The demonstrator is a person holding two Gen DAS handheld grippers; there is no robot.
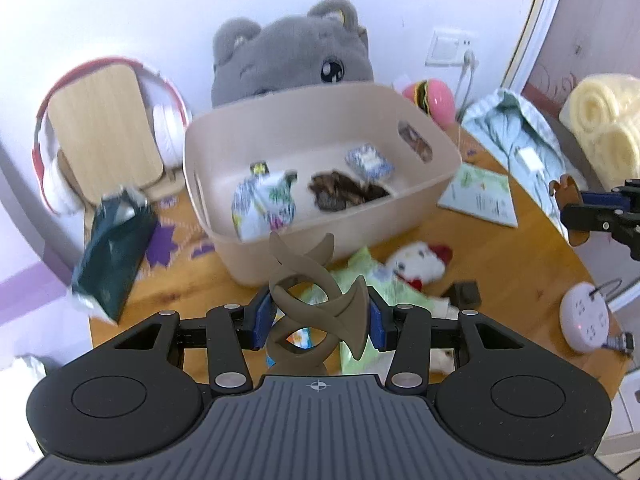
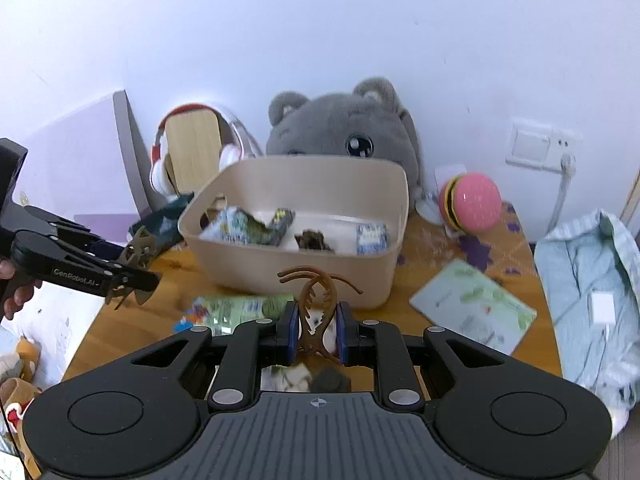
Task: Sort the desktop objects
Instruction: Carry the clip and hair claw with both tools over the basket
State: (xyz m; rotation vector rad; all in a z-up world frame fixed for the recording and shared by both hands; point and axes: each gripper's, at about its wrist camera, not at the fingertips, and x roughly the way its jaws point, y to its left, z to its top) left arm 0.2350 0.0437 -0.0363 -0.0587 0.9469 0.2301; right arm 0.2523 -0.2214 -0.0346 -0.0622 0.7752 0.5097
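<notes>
My left gripper [image 1: 318, 320] is shut on an olive-brown hair claw [image 1: 316, 300], held above the wooden table [image 1: 168, 300] in front of the beige bin [image 1: 316, 140]. The right gripper [image 2: 318, 332] is shut on a thin brown hair claw [image 2: 316, 300], also raised before the beige bin [image 2: 296, 256]. Inside the bin lie a patterned packet [image 1: 264, 204], a dark brown clump [image 1: 340, 194] and a small blue-white box [image 1: 368, 160]. The left gripper [image 2: 132, 276] with its claw shows at the left of the right wrist view. The right gripper [image 1: 600, 216] shows at the right edge of the left wrist view.
On the table lie a green packet [image 2: 240, 306], a small white plush [image 1: 420, 264], a dark green pouch [image 1: 112, 260], a booklet [image 2: 472, 304] and a round power strip [image 1: 588, 320]. Behind the bin stand a grey plush [image 2: 344, 132], headphones on a wooden stand [image 2: 192, 152] and a pink ball [image 2: 476, 200].
</notes>
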